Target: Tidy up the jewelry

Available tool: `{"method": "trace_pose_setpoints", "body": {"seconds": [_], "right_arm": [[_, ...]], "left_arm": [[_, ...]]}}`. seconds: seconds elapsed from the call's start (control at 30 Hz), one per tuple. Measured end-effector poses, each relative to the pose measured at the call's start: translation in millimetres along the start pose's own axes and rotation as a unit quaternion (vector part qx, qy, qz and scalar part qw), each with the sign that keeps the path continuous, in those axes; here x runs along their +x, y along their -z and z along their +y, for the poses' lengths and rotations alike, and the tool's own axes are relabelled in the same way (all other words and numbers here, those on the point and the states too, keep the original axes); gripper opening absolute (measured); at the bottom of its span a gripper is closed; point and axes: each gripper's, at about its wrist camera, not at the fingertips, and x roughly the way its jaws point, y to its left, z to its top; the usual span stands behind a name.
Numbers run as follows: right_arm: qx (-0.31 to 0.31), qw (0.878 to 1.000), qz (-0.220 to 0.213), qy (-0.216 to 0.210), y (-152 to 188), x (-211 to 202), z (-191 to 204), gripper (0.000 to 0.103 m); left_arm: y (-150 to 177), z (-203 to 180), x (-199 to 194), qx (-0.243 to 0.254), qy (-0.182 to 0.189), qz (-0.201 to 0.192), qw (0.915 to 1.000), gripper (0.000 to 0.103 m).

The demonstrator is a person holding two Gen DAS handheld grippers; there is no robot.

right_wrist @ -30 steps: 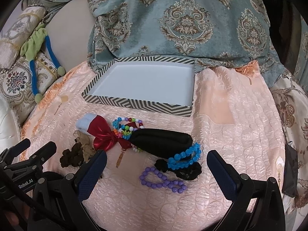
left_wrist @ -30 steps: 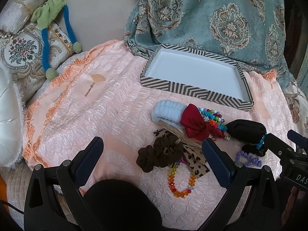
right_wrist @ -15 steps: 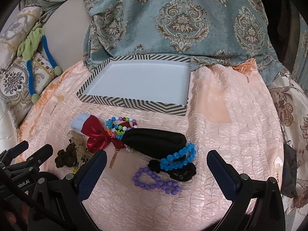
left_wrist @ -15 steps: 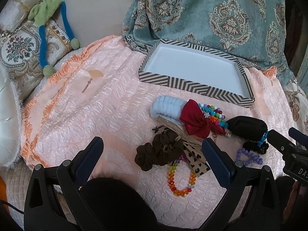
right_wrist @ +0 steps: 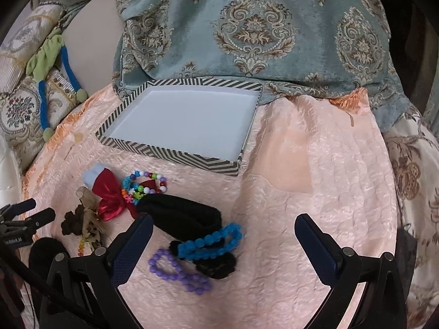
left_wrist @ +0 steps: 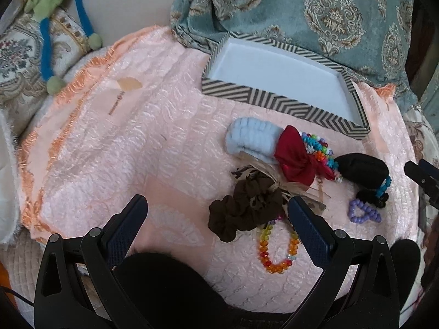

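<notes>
An empty striped tray [left_wrist: 277, 102] [right_wrist: 175, 155] lies at the back of the pink cloth. In front of it is a pile: a pale blue band [left_wrist: 248, 138], a red bow [left_wrist: 295, 156] [right_wrist: 108, 194], multicolour bead bracelets [right_wrist: 145, 185], a black band [left_wrist: 362, 168] [right_wrist: 181, 216], a blue bead bracelet [right_wrist: 211, 242], a purple bead bracelet [right_wrist: 178, 270] [left_wrist: 363, 213], a brown scrunchie [left_wrist: 241, 211] and an orange-rainbow bead bracelet [left_wrist: 277, 249]. My left gripper [left_wrist: 216, 219] is open, just short of the scrunchie. My right gripper [right_wrist: 223, 244] is open around the blue bracelet.
A teal patterned cushion cover [right_wrist: 255, 30] rises behind the tray. Embroidered pillows with a green-and-blue fabric tie [left_wrist: 46, 30] lie at the left. The pink cloth [right_wrist: 315, 192] stretches to the right of the pile.
Both grippers have moved forward and to the left a little, closer to the pile. Jaws stay open. Nothing has been picked up.
</notes>
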Motion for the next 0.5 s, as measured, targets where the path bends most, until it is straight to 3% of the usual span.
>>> {"method": "trace_pose_setpoints", "body": {"seconds": [0.13, 0.4, 0.5], "right_arm": [[-0.007, 1.000, 0.008, -0.018, 0.8, 4.9, -2.2, 0.101], [0.001, 0.999, 0.015, -0.047, -0.8, 13.2, -2.7, 0.101], [-0.001, 0.998, 0.017, -0.058, 0.3, 13.9, -1.2, 0.101]], "left_arm": [[-0.7, 0.7, 8.9, 0.000, 0.021, 0.019, 0.9996, 0.102], [-16.0, 9.0, 15.6, -0.053, 0.074, 0.038, 0.9952, 0.102], [-17.9, 0.6, 12.1, -0.023, 0.067, 0.031, 0.9970, 0.102]]}}
